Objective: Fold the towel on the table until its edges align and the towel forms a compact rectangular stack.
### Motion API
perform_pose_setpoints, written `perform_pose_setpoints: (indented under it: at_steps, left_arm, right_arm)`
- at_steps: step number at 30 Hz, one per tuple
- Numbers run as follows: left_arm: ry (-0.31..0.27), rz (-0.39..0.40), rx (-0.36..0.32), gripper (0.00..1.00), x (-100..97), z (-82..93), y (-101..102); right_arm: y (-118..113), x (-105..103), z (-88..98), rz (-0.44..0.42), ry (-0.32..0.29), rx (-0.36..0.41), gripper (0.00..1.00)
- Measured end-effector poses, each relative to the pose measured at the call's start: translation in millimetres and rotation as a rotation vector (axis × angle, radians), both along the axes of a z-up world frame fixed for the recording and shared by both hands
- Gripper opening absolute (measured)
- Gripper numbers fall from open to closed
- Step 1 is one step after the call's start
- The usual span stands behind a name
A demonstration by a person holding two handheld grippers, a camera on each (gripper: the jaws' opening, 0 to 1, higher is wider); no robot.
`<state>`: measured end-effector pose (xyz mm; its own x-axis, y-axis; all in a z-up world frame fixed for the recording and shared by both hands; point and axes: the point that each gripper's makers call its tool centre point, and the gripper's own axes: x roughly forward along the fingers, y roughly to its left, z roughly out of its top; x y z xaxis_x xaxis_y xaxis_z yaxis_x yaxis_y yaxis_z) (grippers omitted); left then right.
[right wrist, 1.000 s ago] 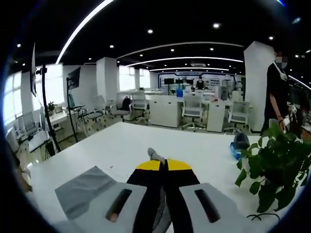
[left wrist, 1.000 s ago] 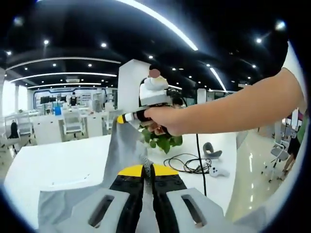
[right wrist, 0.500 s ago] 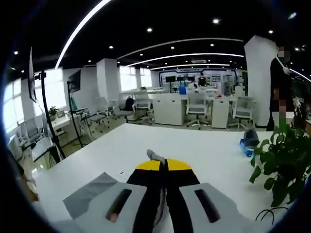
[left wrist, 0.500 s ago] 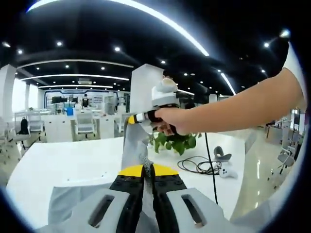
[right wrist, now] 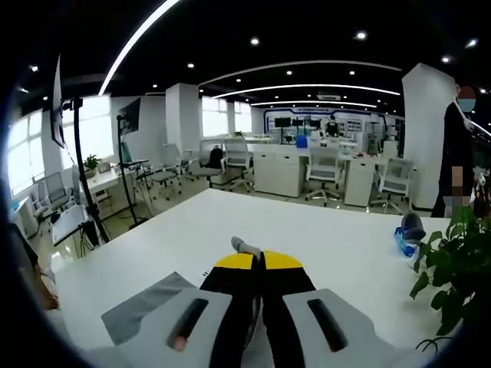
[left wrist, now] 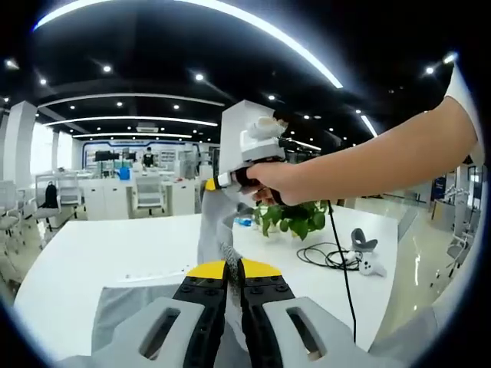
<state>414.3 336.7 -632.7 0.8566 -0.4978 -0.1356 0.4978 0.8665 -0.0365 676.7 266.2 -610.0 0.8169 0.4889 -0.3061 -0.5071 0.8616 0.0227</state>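
A grey towel (left wrist: 217,222) hangs above the white table (left wrist: 92,245), stretched between both grippers. My left gripper (left wrist: 232,264) is shut on one towel corner, and a tuft of cloth pokes out above its yellow tips. Higher up, a hand holds my right gripper (left wrist: 212,184), which is shut on another corner. The rest of the towel (left wrist: 123,307) lies on the table at lower left. In the right gripper view, my right gripper (right wrist: 258,257) pinches a grey tuft of towel (right wrist: 242,245), and more of the cloth (right wrist: 146,307) lies on the table (right wrist: 322,230) below left.
A potted plant (left wrist: 295,218), a black cable (left wrist: 326,257) and white game controllers (left wrist: 364,261) sit on the table's right side. A blue object (right wrist: 406,230) lies near the plant (right wrist: 453,276). A person (right wrist: 459,153) stands beyond the table. A tripod (right wrist: 80,176) stands off its left edge.
Both views have swung a little, so the background has shifted. Both grippers stay shut on the towel, which is still stretched between them.
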Motion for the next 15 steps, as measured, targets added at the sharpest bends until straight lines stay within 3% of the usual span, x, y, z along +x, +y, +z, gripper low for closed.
perform_pose_setpoints:
  at_steps: [7, 15]
  left_arm:
    - [0.024, 0.024, 0.005, 0.05, -0.5, -15.4, 20]
    - [0.046, 0.041, -0.009, 0.05, -6.2, -25.7, 30]
  right_arm:
    - [23, 3, -16.3, 0.029, 0.018, -0.029, 0.00]
    - [46, 1, -40.8, 0.060, 0.048, -0.059, 0.00]
